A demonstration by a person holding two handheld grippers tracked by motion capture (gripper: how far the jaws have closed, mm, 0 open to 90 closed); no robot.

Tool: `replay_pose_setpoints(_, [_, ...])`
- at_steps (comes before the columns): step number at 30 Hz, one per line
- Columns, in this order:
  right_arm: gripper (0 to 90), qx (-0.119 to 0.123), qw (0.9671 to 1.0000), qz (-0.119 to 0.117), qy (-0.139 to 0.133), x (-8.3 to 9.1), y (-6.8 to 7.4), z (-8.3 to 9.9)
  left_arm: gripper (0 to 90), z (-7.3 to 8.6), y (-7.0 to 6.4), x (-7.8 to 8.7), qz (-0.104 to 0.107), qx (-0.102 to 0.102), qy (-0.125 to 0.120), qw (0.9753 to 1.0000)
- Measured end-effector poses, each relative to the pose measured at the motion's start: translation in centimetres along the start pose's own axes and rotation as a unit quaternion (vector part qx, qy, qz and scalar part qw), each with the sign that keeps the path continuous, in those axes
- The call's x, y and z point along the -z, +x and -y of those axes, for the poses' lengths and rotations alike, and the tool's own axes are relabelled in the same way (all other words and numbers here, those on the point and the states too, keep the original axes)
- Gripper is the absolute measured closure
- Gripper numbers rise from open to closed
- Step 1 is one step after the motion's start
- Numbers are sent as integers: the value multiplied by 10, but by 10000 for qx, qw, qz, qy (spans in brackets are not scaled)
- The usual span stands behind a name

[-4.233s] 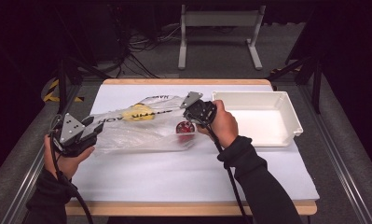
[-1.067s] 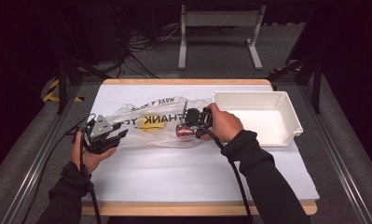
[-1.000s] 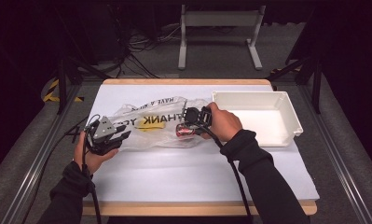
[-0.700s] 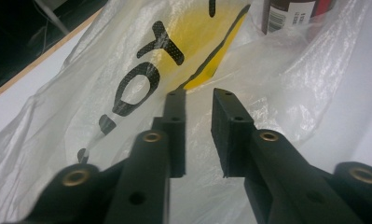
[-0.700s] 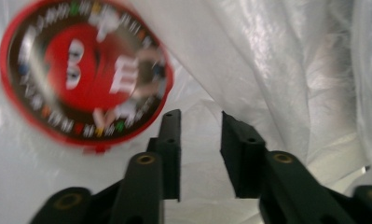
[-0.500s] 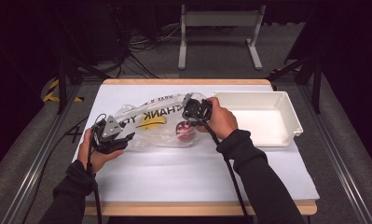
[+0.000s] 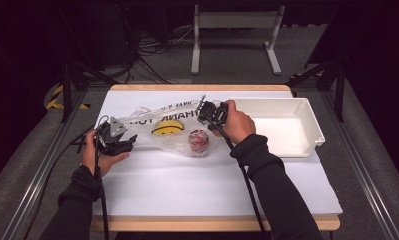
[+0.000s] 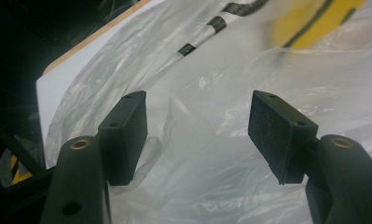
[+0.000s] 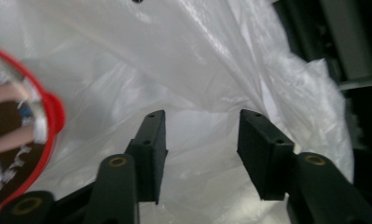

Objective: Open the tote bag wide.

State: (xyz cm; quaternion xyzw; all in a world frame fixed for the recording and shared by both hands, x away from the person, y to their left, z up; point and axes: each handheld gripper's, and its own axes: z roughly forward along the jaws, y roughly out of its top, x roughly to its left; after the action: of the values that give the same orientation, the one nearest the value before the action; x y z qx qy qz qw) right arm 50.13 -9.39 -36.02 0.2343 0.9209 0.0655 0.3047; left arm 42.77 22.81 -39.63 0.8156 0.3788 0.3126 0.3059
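A clear plastic bag (image 7: 172, 131) with a yellow smiley face and black lettering lies crumpled on the white table cover (image 7: 212, 185). Inside it sits a round red item (image 7: 199, 142), also at the left edge of the right gripper view (image 9: 16, 140). My left gripper (image 7: 121, 143) is at the bag's left end, its jaws wide open over the film (image 8: 198, 107). My right gripper (image 7: 206, 112) is at the bag's far right corner, just beyond the red item. Its jaws stand apart with loose bag film between them (image 9: 202, 122).
A white empty tray (image 7: 279, 125) stands to the right of the bag, close to my right hand. The table's wooden edge (image 7: 212, 222) runs along the front. Dark floor, cables and a metal stand lie beyond the far edge.
My left gripper has moved right to the bag's left end. My right gripper has moved a little farther away, and the bag has bunched up between the two.
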Motion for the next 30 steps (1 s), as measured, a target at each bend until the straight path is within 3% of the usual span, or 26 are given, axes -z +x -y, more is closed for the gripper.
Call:
replay_pose_setpoints(3, [447, 121, 9998, -89, 121, 0, 1, 1, 389, -4, 1, 8, 189, -2, -301, 9994])
replay_pose_setpoints(5, [427, 257, 9995, -137, 151, 6, 3, 3, 507, -6, -1, 14, 463, -139, -488, 9976])
replay_pose_setpoints(7, [422, 291, 9993, -233, 20, 12, 3, 6, 531, -10, -10, 21, 734, -409, -618, 9945])
replay_pose_setpoints(9, [426, 386, 9988, -288, -61, 17, 4, 8, 578, -10, -13, 24, 859, -438, -671, 9931])
replay_pose_setpoints(11, [478, 475, 9977, -405, -253, 26, 6, 13, 645, -14, -20, 29, 1187, -675, -801, 9874])
replay_pose_setpoints(12, [527, 543, 9968, -492, -310, 29, 8, 14, 686, -14, -20, 29, 1187, -675, -801, 9874])
replay_pose_setpoints(13, [570, 647, 9959, -543, -330, 33, 11, 15, 704, -16, -26, 29, 1270, -847, -768, 9853])
replay_pose_setpoints(14, [646, 665, 9959, -510, -336, 35, 13, 16, 726, -16, -26, 29, 1270, -847, -768, 9853])
replay_pose_setpoints(15, [720, 741, 9952, -515, -376, 40, 15, 16, 771, -18, -31, 25, 1433, -935, -670, 9830])
replay_pose_setpoints(16, [720, 741, 9952, -515, -376, 40, 15, 16, 784, -18, -31, 25, 1433, -935, -670, 9830])
replay_pose_setpoints(18, [775, 739, 9941, -530, -584, 47, 19, 16, 802, -18, -36, 15, 1473, -998, -444, 9830])
replay_pose_setpoints(20, [776, 782, 9937, -494, -629, 48, 20, 15, 804, -18, -37, 11, 1544, -983, -398, 9823])
replay_pose_setpoints(21, [757, 802, 9918, -628, -774, 49, 25, 12, 833, -18, -39, 7, 1661, -1061, -339, 9798])
replay_pose_setpoints(24, [704, 830, 9930, -559, -621, 43, 30, 9, 830, -18, -44, 4, 1749, -1198, -241, 9770])
replay_pose_setpoints(26, [683, 882, 9944, -462, -355, 36, 33, 7, 824, -17, -48, 0, 1661, -1302, -101, 9774])
replay_pose_setpoints(28, [689, 829, 9952, -440, -282, 32, 32, 7, 793, -15, -50, -4, 1641, -1322, 11, 9775])
replay_pose_setpoints(29, [687, 838, 9952, -445, -223, 32, 31, 8, 774, -13, -50, -12, 1472, -1294, 177, 9804])
replay_pose_setpoints(30, [678, 825, 9953, -481, -178, 32, 30, 9, 748, -13, -50, -14, 1424, -1265, 205, 9815])
